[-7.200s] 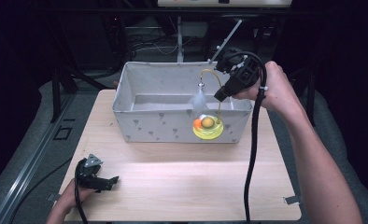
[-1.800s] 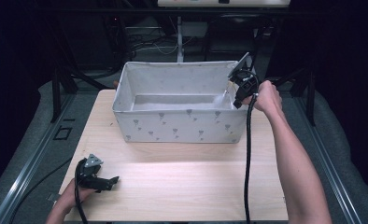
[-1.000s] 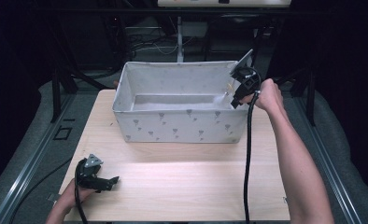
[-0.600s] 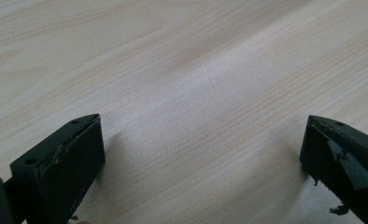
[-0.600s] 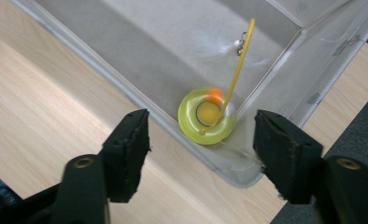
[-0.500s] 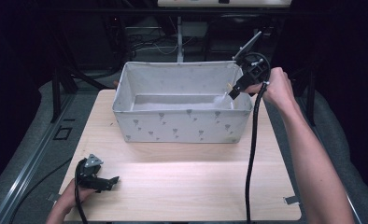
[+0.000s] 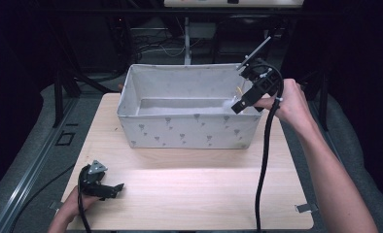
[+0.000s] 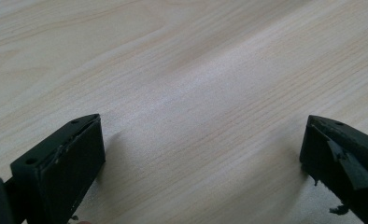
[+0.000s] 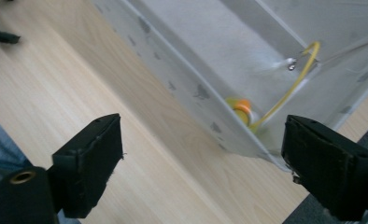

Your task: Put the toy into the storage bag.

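Toy drop looks done: yellow toy (image 9: 247,113) sits inside fabric bin (image 7: 189,128), right claw (image 7: 239,104) empty.

Right claw hangs over bin's right end w/ jaws spread wide, nothing between them; the toy, w/ an orange part and a thin yellow loop, lies low in that end's corner against the wall, though blur makes its exact shape hard to tell. Left claw (image 7: 113,187) rests on tabletop (image 7: 204,189) at near-left corner, jaws wide, holding nothing. Judged left to do: prob. just pull right claw clear of bin.
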`<state>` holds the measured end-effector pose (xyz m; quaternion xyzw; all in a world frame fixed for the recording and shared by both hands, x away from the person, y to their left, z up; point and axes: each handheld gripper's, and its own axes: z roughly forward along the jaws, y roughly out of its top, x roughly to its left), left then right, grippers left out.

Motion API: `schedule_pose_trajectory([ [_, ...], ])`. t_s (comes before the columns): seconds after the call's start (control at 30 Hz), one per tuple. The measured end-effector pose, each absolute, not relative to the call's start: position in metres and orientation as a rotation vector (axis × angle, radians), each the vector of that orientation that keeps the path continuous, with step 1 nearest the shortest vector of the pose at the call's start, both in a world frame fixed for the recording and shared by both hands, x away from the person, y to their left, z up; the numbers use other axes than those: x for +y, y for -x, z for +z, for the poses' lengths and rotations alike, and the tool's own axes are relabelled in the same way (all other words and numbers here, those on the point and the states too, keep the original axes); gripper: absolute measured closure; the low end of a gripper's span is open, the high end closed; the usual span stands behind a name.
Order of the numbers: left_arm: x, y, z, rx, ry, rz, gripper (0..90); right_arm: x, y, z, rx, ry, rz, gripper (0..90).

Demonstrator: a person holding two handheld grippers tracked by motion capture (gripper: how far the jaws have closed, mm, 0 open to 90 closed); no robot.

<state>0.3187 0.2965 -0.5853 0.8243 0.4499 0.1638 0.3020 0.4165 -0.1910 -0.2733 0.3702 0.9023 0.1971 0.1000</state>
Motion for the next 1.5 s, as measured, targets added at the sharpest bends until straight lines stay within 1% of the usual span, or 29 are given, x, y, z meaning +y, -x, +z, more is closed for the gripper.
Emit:
schedule_pose_trajectory([
  [0.13, 0.297, -0.319, -0.585, 1.193, -2.187, 0.435, 0.0, -0.185, -0.401, -0.282, 2.678, -1.037, 0.586, 8.1],
  [0.4, 0.296, -0.319, -0.586, 1.196, -2.182, 0.437, 0.0, -0.177, -0.381, -0.295, 2.701, -0.975, 0.613, 5.9],
  [0.43, 0.296, -0.318, -0.585, 1.194, -2.188, 0.434, 0.0, -0.174, -0.374, -0.303, 2.706, -0.959, 0.629, 5.5],
  [0.6, 0.296, -0.318, -0.585, 1.193, -2.187, 0.436, 0.0, -0.168, -0.364, -0.317, 2.725, -0.931, 0.639, 5.0],
  [0.7, 0.296, -0.318, -0.585, 1.192, -2.187, 0.435, 0.0, -0.165, -0.356, -0.330, 2.731, -0.916, 0.657, 4.9],
  [0.73, 0.296, -0.318, -0.585, 1.192, -2.187, 0.435, 0.0, -0.163, -0.352, -0.339, 2.736, -0.914, 0.665, 4.9],
  [0.8, 0.296, -0.318, -0.585, 1.192, -2.187, 0.435, 0.0, -0.162, -0.351, -0.344, 2.740, -0.914, 0.666, 4.8],
  [0.83, 0.297, -0.318, -0.585, 1.192, -2.190, 0.432, 0.0, -0.160, -0.347, -0.356, 2.747, -0.917, 0.668, 4.7],
  [0.9, 0.296, -0.318, -0.585, 1.192, -2.187, 0.435, 0.0, -0.160, -0.346, -0.359, 2.753, -0.916, 0.665, 4.6],
  [0.97, 0.297, -0.318, -0.585, 1.191, -2.190, 0.432, 0.0, -0.159, -0.342, -0.374, 2.770, -0.919, 0.666, 4.5],
  [1.03, 0.297, -0.318, -0.585, 1.191, -2.190, 0.432, 0.0, -0.158, -0.341, -0.380, 2.772, -0.927, 0.663, 4.5],
  [1.1, 0.297, -0.318, -0.585, 1.190, -2.190, 0.432, 0.0, -0.157, -0.338, -0.392, 2.790, -0.932, 0.656, 4.4],
  [1.13, 0.297, -0.318, -0.585, 1.191, -2.189, 0.432, 0.0, -0.156, -0.335, -0.403, 2.796, -0.932, 0.653, 4.7],
  [1.17, 0.297, -0.318, -0.585, 1.190, -2.189, 0.433, 0.0, -0.156, -0.335, -0.403, 2.796, -0.932, 0.653, 4.7],
  [1.2, 0.297, -0.318, -0.585, 1.190, -2.190, 0.432, 0.0, -0.155, -0.332, -0.414, 2.815, -0.946, 0.645, 4.4],
  [1.27, 0.297, -0.318, -0.585, 1.190, -2.190, 0.431, 0.0, -0.155, -0.331, -0.419, 2.821, -0.947, 0.647, 4.4],
  [1.3, 0.297, -0.318, -0.585, 1.190, -2.190, 0.432, 0.0, -0.156, -0.329, -0.428, 2.835, -0.964, 0.649, 4.5],
  [1.33, 0.296, -0.318, -0.586, 1.190, -2.187, 0.435, 0.0, -0.156, -0.329, -0.428, 2.835, -0.964, 0.649, 4.5],
  [1.5, 0.297, -0.319, -0.586, 1.186, -2.187, 0.434, 0.0, -0.160, -0.323, -0.455, 2.846, -0.993, 0.617, 4.8],
])
